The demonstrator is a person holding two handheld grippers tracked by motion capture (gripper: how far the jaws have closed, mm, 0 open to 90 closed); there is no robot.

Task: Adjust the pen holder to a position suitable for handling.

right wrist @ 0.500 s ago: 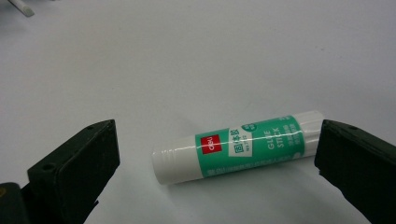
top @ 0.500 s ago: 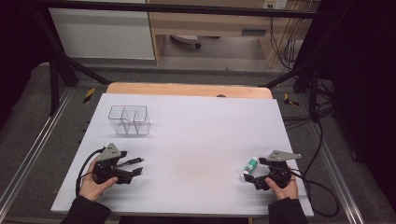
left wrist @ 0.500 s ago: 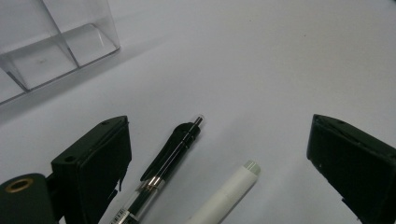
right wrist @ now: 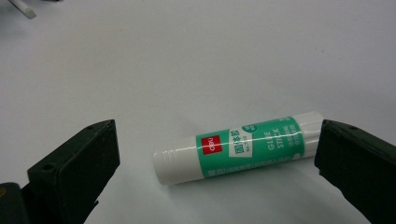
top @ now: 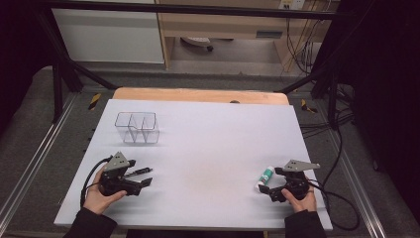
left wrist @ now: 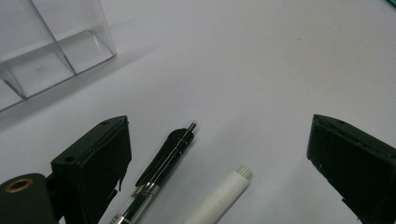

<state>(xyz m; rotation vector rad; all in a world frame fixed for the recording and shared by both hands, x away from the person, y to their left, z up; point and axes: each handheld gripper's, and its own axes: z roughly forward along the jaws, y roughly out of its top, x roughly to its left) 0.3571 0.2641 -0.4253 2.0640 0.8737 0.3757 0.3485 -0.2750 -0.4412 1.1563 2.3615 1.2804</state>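
My left gripper [top: 143, 177] rests low at the table's near left, open. A black clip pen [left wrist: 167, 164] and a white pen [left wrist: 219, 196] lie side by side on the table between its jaws, and neither jaw touches them. The black pen [top: 139, 172] also shows in the high view. My right gripper [top: 270, 184] is open at the near right. A green-and-white glue stick [right wrist: 238, 147] lies flat between its jaws, its far end close to the right-hand jaw. The glue stick [top: 266, 177] points away from the person.
A clear plastic organizer [top: 138, 127] with dividers stands at the back left of the white table [top: 213, 144], and the organizer [left wrist: 46, 51] is just beyond the left gripper. A bare wooden strip runs along the far edge. Cables trail off the right side.
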